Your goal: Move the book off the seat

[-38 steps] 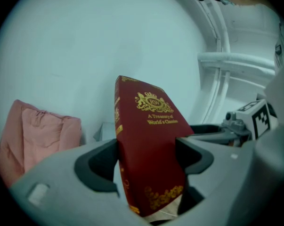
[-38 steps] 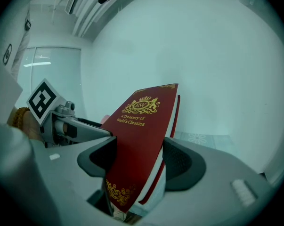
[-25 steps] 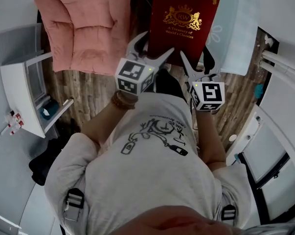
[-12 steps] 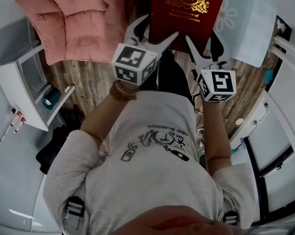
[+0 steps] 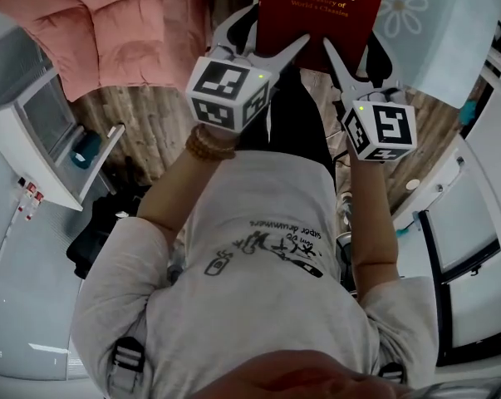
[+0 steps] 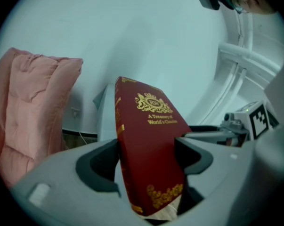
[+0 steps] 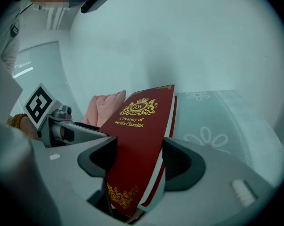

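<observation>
Pink armchair (image 5: 109,23) on wooden floor (image 5: 154,127)

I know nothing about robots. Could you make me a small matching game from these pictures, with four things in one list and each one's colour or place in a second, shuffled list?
Things:
1. book
2. padded cushion
3. bead bracelet
4. daisy-print cover

Descriptions:
A. pale blue, at the head view's upper right
B. on the person's left wrist
C. dark red with gold print, clamped by the left gripper and the right gripper
D. pink, at the head view's upper left

Pairs: 1-C, 2-D, 3-B, 4-A
</observation>
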Demonstrator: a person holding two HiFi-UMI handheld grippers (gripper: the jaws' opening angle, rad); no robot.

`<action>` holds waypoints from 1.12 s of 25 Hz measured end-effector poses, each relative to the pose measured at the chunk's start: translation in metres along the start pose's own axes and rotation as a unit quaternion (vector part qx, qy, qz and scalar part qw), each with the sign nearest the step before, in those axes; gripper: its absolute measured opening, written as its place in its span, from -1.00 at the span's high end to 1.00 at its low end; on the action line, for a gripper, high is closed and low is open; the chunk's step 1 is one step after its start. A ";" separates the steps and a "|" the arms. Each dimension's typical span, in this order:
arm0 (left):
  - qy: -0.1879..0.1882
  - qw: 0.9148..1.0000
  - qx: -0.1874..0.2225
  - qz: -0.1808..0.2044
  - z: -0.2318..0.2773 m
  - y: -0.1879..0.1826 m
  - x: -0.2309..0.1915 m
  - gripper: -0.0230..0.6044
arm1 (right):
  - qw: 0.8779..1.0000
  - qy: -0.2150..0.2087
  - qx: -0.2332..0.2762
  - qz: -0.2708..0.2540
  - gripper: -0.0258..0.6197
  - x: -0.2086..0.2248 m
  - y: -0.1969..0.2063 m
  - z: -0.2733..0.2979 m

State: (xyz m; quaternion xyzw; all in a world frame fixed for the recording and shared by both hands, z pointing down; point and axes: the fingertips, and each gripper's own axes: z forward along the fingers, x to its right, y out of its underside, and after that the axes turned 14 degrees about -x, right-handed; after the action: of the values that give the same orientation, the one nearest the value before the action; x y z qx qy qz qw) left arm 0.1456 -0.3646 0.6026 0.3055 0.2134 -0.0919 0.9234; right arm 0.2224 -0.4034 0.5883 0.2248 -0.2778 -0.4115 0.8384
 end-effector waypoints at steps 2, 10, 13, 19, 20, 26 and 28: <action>0.002 1.000 -0.007 -0.001 0.010 0.004 -0.003 -0.24 | 1.000 -0.002 -0.004 0.008 -0.03 0.007 0.006 0.007; -0.002 1.000 -0.016 -0.011 0.038 0.008 -0.035 -0.23 | 1.000 -0.010 -0.012 0.016 -0.03 0.021 0.012 0.050; -0.002 1.000 -0.022 -0.015 0.047 0.011 -0.043 -0.22 | 1.000 -0.013 -0.018 0.022 -0.03 0.026 0.014 0.062; -0.004 0.999 -0.029 -0.018 0.059 0.017 -0.045 -0.22 | 0.999 -0.016 -0.024 0.027 -0.03 0.034 0.025 0.070; -0.004 0.999 -0.030 -0.020 0.061 0.019 -0.047 -0.22 | 0.999 -0.017 -0.025 0.028 -0.03 0.034 0.026 0.072; -0.003 0.999 -0.036 -0.026 0.065 0.023 -0.060 -0.22 | 0.999 -0.019 -0.031 0.031 -0.03 0.031 0.028 0.086; -0.002 0.999 -0.036 -0.028 0.067 0.024 -0.059 -0.22 | 0.999 -0.022 -0.032 0.031 -0.04 0.033 0.030 0.087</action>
State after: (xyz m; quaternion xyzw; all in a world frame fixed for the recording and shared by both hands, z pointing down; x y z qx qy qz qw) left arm 0.1225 -0.3838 0.6905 0.2662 0.2227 -0.1105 0.9313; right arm 0.2000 -0.4266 0.6804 0.1802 -0.2896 -0.3984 0.8514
